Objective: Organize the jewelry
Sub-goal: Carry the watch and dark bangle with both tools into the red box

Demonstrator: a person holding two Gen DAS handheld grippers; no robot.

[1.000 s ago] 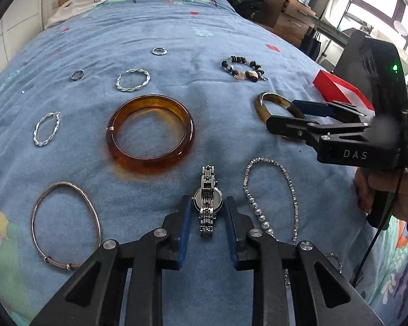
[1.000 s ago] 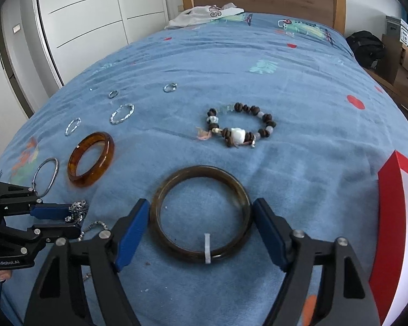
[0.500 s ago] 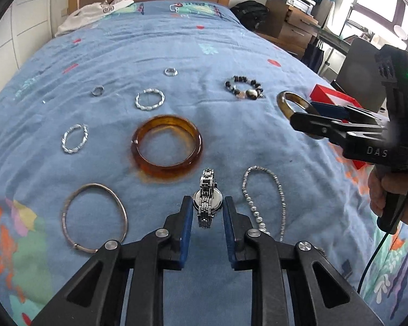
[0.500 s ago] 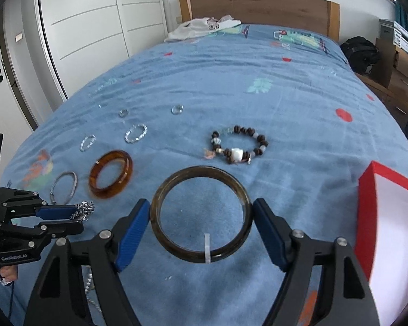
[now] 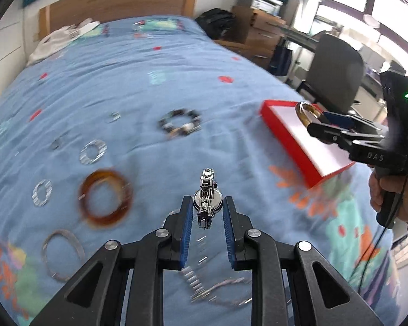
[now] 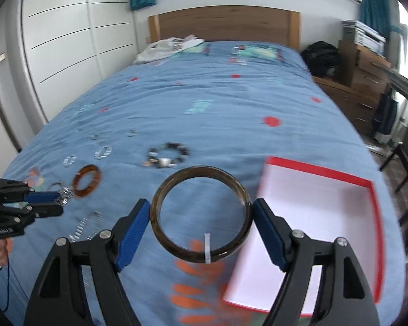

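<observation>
My left gripper (image 5: 206,212) is shut on a silver wristwatch (image 5: 207,198) and holds it in the air above the blue bedspread. My right gripper (image 6: 201,217) is shut on a dark olive bangle (image 6: 201,214), also lifted; in the left wrist view the bangle (image 5: 307,112) hangs over the red tray with a white floor (image 5: 310,141). The tray (image 6: 312,217) lies just right of the bangle in the right wrist view. The left gripper (image 6: 51,199) shows there at the left.
On the bed lie an amber bangle (image 5: 104,199), a thin silver bangle (image 5: 61,252), twisted silver hoops (image 5: 93,150), a bead bracelet (image 5: 181,126), small rings (image 5: 114,116) and a rhinestone chain (image 5: 217,288). A chair (image 5: 337,76) and drawers (image 6: 364,87) stand to the right.
Both grippers rose from the bed with their pieces and swung right toward the red tray. The dark bangle now hangs over the tray.
</observation>
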